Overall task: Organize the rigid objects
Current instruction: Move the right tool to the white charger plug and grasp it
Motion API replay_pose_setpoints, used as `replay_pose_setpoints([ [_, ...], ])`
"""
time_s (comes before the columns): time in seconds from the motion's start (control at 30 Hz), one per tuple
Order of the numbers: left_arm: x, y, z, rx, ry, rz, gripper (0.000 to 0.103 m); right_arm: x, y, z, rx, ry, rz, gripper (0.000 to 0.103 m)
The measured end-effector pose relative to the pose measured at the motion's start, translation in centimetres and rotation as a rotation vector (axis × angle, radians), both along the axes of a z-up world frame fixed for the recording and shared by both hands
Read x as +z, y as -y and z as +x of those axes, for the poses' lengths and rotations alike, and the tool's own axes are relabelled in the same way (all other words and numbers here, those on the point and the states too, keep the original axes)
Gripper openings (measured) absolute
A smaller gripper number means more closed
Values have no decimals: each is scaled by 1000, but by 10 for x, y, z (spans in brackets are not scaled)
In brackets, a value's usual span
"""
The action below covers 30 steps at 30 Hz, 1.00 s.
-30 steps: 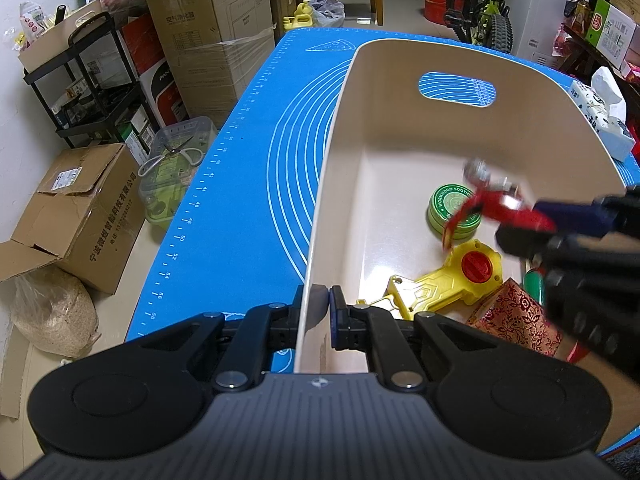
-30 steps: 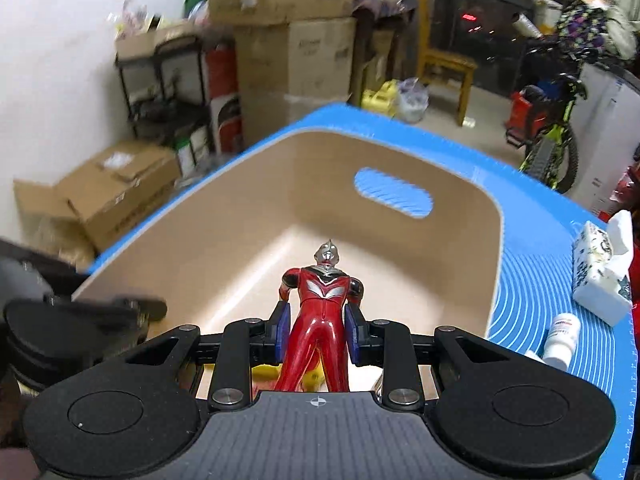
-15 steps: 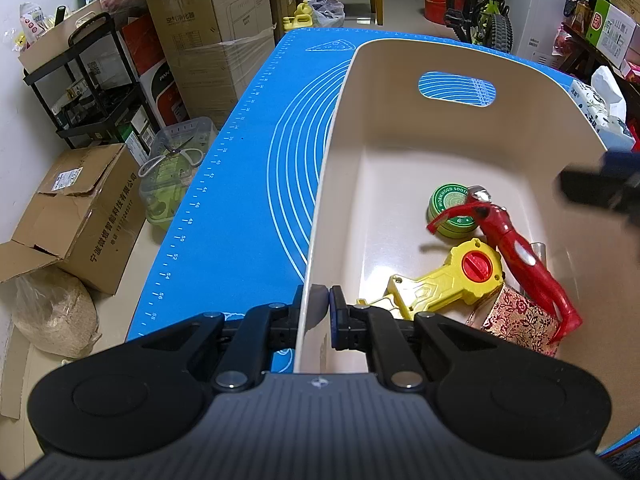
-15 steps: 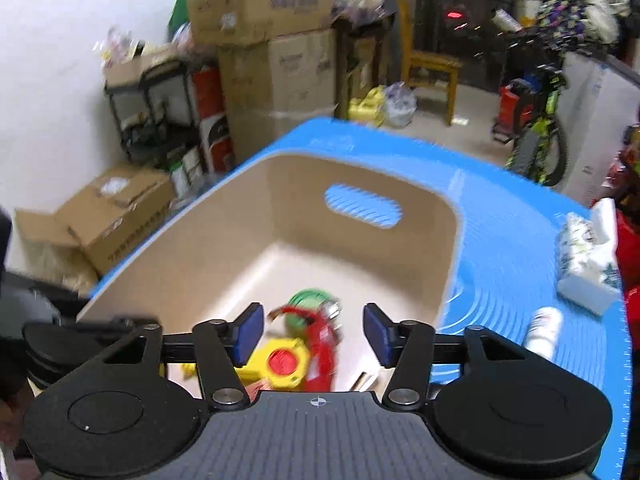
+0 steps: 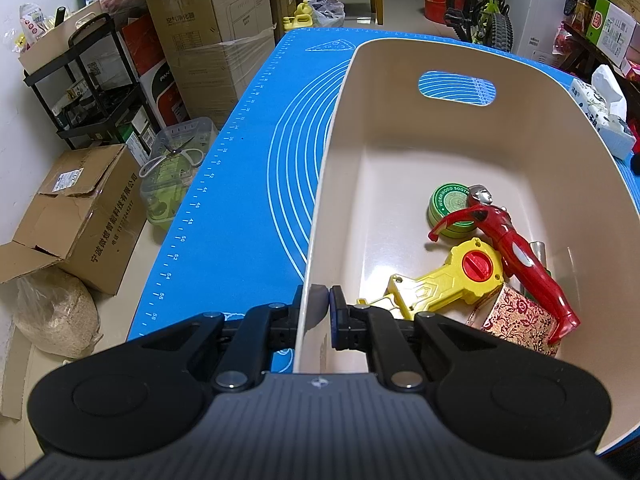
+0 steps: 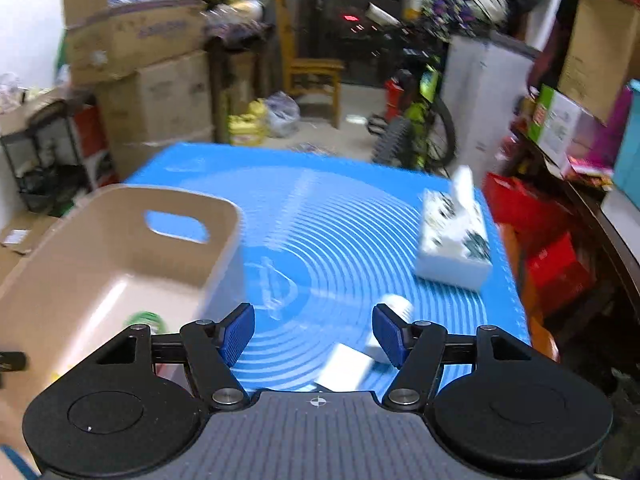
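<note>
My left gripper [image 5: 319, 312] is shut on the near rim of the beige bin [image 5: 460, 152], which stands on the blue mat [image 5: 248, 200]. Inside lie a red and silver hero figure [image 5: 516, 252], a green round tin [image 5: 450, 210], a yellow toy with a red knob [image 5: 452, 276] and a red patterned box [image 5: 516, 320]. My right gripper [image 6: 314, 332] is open and empty above the mat [image 6: 340, 232], right of the bin [image 6: 100, 264]. A white bottle [image 6: 394, 308] and a white flat box [image 6: 344, 368] lie on the mat just beyond its fingers.
A tissue box [image 6: 454, 236] stands on the mat's right side, also in the left wrist view [image 5: 606, 116]. Cardboard boxes [image 5: 80, 216], a black rack [image 5: 88, 92] and a clear container [image 5: 176, 164] stand on the floor left of the table. A bicycle [image 5: 488, 8] stands behind.
My right gripper opened and dropped the hero figure into the bin, then swung right out over the mat. My left gripper has kept its hold on the bin's rim.
</note>
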<state>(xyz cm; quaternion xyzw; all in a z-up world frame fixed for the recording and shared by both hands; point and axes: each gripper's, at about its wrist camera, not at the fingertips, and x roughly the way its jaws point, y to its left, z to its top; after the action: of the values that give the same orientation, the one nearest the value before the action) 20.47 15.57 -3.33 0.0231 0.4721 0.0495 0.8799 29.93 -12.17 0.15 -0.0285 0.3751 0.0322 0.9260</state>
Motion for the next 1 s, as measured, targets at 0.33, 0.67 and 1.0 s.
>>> replay_pose_setpoints([
  [0.33, 1, 2, 1, 2, -3, 9, 13, -59, 21, 29, -84, -138, -5, 72],
  [0.67, 0, 4, 1, -1, -4, 17, 13, -94, 9, 46, -99, -202, 13, 70],
  [1.0, 0, 5, 1, -1, -4, 17, 13, -92, 8, 42, -108, -195, 38, 43],
])
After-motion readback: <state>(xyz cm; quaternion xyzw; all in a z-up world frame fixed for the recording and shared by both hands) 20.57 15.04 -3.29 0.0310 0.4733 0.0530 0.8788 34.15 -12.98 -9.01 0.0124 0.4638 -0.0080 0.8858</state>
